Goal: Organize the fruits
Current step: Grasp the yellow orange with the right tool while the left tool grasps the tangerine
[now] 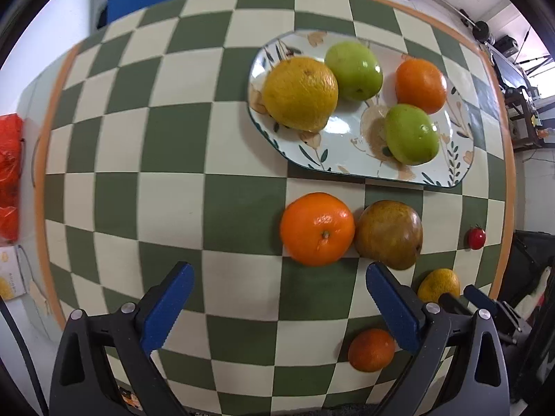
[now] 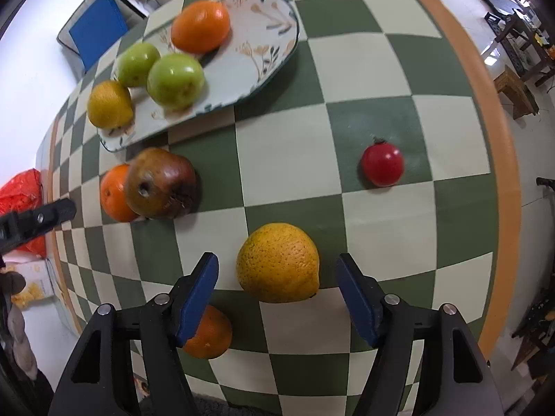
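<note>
Both grippers spread, empty. Our right gripper straddles the yellow orange on the table, short of the plate. It looks firm and round with pebbly skin: we'd pinch across its widest part.

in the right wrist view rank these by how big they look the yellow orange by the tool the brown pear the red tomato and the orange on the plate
1. yellow orange, though it sits nearest the camera, which inflates it
2. brown pear
3. orange on the plate, close to the pear in apparent size, so that order is unsure
4. red tomato, clearly smallest
</note>
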The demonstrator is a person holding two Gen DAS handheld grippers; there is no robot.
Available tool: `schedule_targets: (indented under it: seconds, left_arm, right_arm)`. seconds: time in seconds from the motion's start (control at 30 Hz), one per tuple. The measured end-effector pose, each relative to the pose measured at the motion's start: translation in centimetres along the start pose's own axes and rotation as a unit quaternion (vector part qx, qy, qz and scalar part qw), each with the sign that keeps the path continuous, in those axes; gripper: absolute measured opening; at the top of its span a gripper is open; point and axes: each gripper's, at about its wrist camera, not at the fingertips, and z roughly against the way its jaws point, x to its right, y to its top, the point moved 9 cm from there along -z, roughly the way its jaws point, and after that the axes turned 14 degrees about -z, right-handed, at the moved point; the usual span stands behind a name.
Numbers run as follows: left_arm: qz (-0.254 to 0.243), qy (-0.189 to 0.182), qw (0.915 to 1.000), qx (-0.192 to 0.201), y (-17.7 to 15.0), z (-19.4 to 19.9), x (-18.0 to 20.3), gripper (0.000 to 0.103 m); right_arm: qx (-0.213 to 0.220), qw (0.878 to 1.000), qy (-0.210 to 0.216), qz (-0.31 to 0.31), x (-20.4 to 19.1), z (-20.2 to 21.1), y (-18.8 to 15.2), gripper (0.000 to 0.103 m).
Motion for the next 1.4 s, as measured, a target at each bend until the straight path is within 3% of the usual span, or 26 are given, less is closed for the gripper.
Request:
schedule_targets:
  seconds: [0.23, 0.33, 0.37, 0.43, 0.6, 0.73, 0.87, 0.97, 1.03, 1.1, 1.4]
  left_arm:
    - [-0.043, 0.006, 0.9989, -0.016, 1.7, -2.8, 1.8, 0.1]
    - [-0.06, 0.012, 0.998, -0.015, 2.0, -3.5, 2.5, 0.084]
    - [-0.062, 0.009, 0.9978, -0.019, 1.9, -3.8, 2.6, 0.07]
    - [-0.057, -0.007, 0.998, -0.025, 1.7, -4.3, 2.9, 0.068]
    - [-0.068, 0.0, 0.9976, -0.016, 1.9, -4.1, 3.6, 0.059]
    - [-0.058, -0.009, 0.9982, -0.016, 0.0, -3.5, 3.6, 0.058]
    - [-0.048, -0.041, 0.9979, -0.019, -3.4, -2.2, 4.0, 0.049]
    - [-0.052, -0.045, 0.9974, -0.021, -4.8, -2.3, 4.1, 0.052]
    - [-0.037, -0.074, 0.9963, -0.021, -4.6, -2.8, 4.3, 0.053]
    - [-0.031, -0.08, 0.9961, -0.022, -4.2, -3.2, 4.3, 0.057]
    - [-0.04, -0.062, 0.9968, -0.029, -1.2, -5.0, 4.0, 0.056]
  right_arm:
    - [-0.012, 0.999, -0.017, 0.028, -1.2, -1.6, -0.3, 0.071]
    - [-0.018, 0.999, -0.023, 0.035, -1.8, -2.2, -0.2, 0.071]
    - [-0.019, 0.999, -0.024, 0.037, -1.9, -2.4, -0.2, 0.071]
    - [-0.026, 0.999, -0.026, 0.04, -1.9, -2.9, -0.3, 0.07]
    - [-0.034, 0.998, -0.033, 0.047, -2.0, -4.1, -0.7, 0.061]
    - [-0.044, 0.998, -0.025, 0.045, -1.9, -4.3, -1.4, 0.061]
    - [-0.055, 0.997, -0.02, 0.048, -1.9, -4.5, -2.5, 0.061]
    - [-0.054, 0.997, -0.02, 0.052, -2.1, -4.7, -3.0, 0.061]
    - [-0.052, 0.997, -0.02, 0.051, -2.3, -4.7, -2.9, 0.061]
    - [-0.053, 0.997, -0.019, 0.048, -2.6, -4.8, -2.7, 0.061]
    - [-0.048, 0.998, -0.021, 0.047, -2.5, -4.7, -1.9, 0.061]
